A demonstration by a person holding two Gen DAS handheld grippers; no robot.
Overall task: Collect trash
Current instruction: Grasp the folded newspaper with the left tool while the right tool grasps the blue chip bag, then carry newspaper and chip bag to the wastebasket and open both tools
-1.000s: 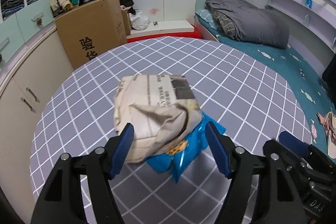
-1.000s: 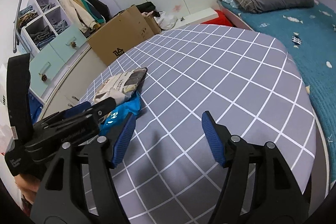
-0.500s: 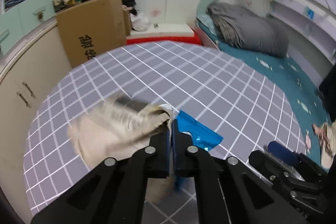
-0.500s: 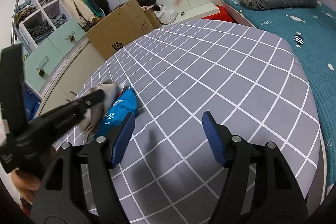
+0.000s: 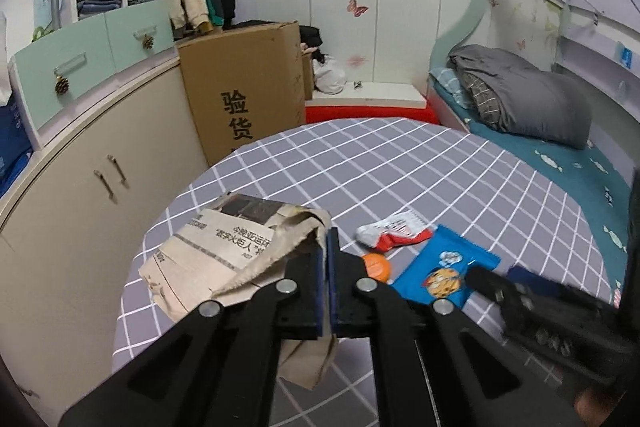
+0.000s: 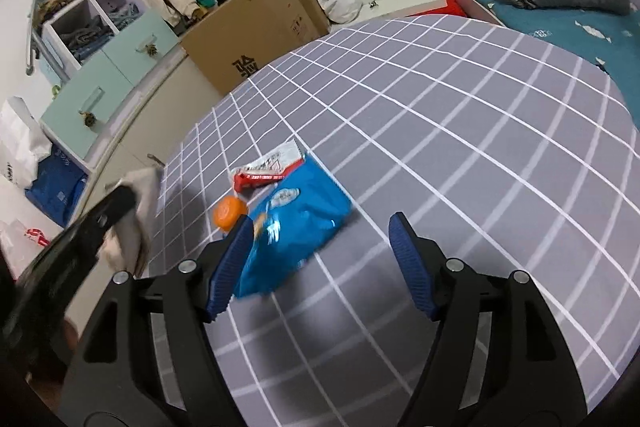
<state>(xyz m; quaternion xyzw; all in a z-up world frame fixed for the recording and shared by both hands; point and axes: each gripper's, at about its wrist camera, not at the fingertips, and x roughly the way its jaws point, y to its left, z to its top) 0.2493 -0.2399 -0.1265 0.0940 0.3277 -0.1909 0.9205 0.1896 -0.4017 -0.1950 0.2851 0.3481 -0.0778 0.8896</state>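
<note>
On the grey checked tablecloth (image 5: 420, 163), our left gripper (image 5: 328, 255) pinches the limp beige printed cloth bag (image 5: 224, 251). Beside it lie a light, crinkly blue snack packet (image 6: 296, 215), best taken by an edge, near our right gripper's (image 6: 320, 259) open fingers.

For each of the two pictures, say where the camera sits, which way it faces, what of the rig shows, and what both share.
Left wrist: on the left gripper, facing down across the table; jaws shut on the cloth bag.
Right wrist: on the right gripper, angled down at the table; jaws open over the blue packet.
Shared: packet, orange cap, red wrapper, cardboard box.
</note>
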